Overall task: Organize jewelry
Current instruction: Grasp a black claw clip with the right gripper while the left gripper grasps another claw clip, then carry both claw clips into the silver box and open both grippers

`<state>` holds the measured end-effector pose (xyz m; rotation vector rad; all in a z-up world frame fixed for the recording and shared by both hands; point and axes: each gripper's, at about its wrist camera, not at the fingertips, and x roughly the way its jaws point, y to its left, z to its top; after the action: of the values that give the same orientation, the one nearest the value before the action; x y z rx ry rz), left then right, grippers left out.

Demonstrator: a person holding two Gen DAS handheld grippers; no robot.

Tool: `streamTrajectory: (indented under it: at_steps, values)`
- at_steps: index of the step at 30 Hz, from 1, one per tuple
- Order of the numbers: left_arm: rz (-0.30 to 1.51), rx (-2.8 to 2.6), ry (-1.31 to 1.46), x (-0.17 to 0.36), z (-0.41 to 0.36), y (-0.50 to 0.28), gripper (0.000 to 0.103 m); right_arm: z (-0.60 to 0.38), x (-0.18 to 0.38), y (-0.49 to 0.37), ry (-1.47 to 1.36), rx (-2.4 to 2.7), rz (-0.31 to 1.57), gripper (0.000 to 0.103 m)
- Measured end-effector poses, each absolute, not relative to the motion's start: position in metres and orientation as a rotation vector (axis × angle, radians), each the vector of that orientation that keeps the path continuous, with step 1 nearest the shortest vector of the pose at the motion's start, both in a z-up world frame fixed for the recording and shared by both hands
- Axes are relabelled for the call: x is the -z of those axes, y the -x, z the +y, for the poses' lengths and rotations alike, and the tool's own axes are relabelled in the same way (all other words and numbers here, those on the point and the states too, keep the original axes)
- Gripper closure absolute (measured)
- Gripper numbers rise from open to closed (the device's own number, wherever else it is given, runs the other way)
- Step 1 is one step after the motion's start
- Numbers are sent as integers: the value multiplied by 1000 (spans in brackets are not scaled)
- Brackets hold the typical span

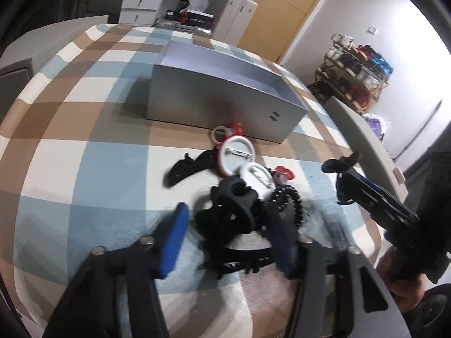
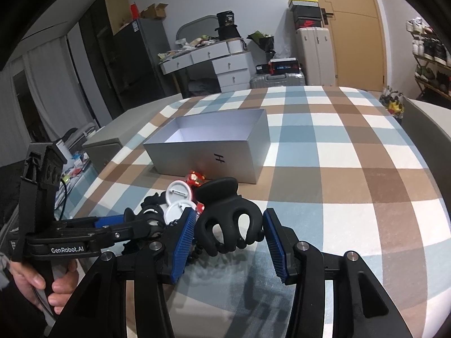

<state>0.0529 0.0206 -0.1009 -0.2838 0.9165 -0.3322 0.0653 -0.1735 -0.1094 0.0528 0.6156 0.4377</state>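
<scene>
- Held a black claw clip point(image 2: 225, 225) in the right gripper point(image 2: 229, 217), blue pads pressed against both of its sides, teeth hanging down above the checked table point(image 2: 338, 169).
- Set the left gripper point(image 1: 227, 211) low into the jewelry pile point(image 1: 253, 174), fingers partly closed around a second black claw clip point(image 1: 234, 197); could not tell through the blur whether the pads actually pressed it (a thin gap seemed to show at the left pad).
- Left the rest on the cloth, just in front of the silver box point(image 2: 208, 152): two white pin badges point(image 1: 236, 155), a black bead bracelet point(image 1: 291, 200), a small red charm point(image 1: 283, 173) and another black clip point(image 1: 183, 166) off to the side.
- Found the box open-topped and apparently empty, straight ahead of the right fingers and beyond the pile, long axis across the line of reach.
- Judged the right hand the readier of the two: clip already secured, only the near wall of the box to clear.
- Judged the risk small: teeth snagging the bracelet beads below while lifting.
</scene>
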Motion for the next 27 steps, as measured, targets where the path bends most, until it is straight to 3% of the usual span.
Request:
streamTrajectory:
  at_steps: [4,9,10,27]
  values:
    - [901,329,250,98,17,-53,68,-176,109,-64,-63,-437,615,55]
    - [902,332,243,98,17,-54,69,-176,106,-63,-66,-437,606,55]
    - [895,339,248,97,18,-54,83,-176,105,-62,-64,-437,604,55]
    - [858,329,170,83,10,-47,83,-176,94,-60,-61,-441,574,55]
